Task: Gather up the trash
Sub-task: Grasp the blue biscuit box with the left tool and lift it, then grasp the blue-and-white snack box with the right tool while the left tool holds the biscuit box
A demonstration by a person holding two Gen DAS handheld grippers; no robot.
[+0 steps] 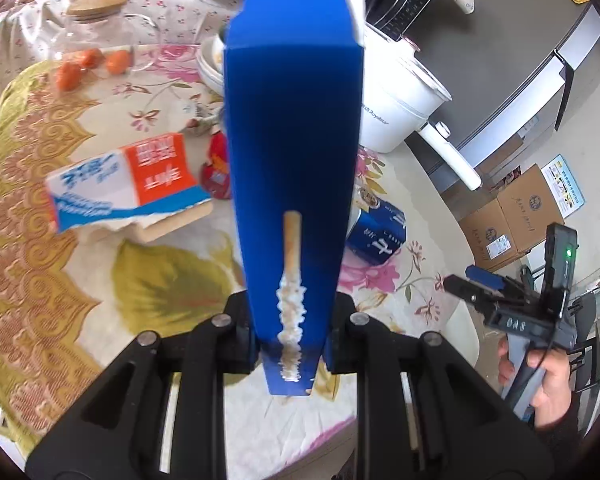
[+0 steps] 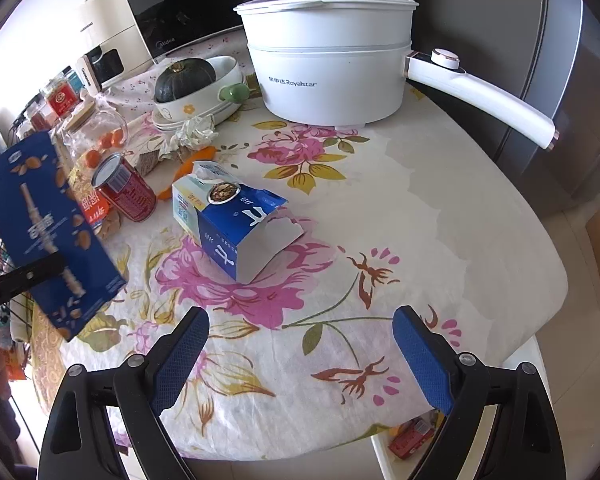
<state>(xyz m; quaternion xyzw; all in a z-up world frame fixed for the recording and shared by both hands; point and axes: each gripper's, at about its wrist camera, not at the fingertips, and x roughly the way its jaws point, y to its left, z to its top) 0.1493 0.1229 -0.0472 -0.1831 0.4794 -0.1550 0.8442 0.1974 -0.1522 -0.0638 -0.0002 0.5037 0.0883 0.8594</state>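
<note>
So, a tall blue snack box point(image 1: 292, 128) is clamped between the fingers of the left gripper point(image 1: 290, 344), filling the middle of the left wrist view. It's held end-on and off the table, probably so it can be carried away as trash. In the right wrist view the same box point(image 2: 54, 236) is seen at the far left, tilted, with a black finger across it.

The right gripper point(image 2: 300, 354) is spread wide with nothing between its blue pads point(image 2: 422, 360). It's hovered at the bottom of the frame over the floral tablecloth point(image 2: 440, 208), pointed toward a torn blue-and-white carton point(image 2: 236, 226) lying just above centre. That carton looks like the next pick, judging by the aim. Its flap is ripped open, so a grip across the solid body would likely be safer than on the loose flap.

More trash is left on the table: a red can point(image 2: 126, 192) lying on its side to the carton's left, crumpled paper point(image 2: 192, 132) above it, and an orange-and-white torn box point(image 1: 132, 184) at centre-left of the left view. The white pot point(image 2: 328, 56) at top centre and the bowl with a squash point(image 2: 198, 80) don't look like trash, so they're best steered around.

Something red point(image 2: 410, 438) is seen on the floor, bottom right, but it's too small to identify.
</note>
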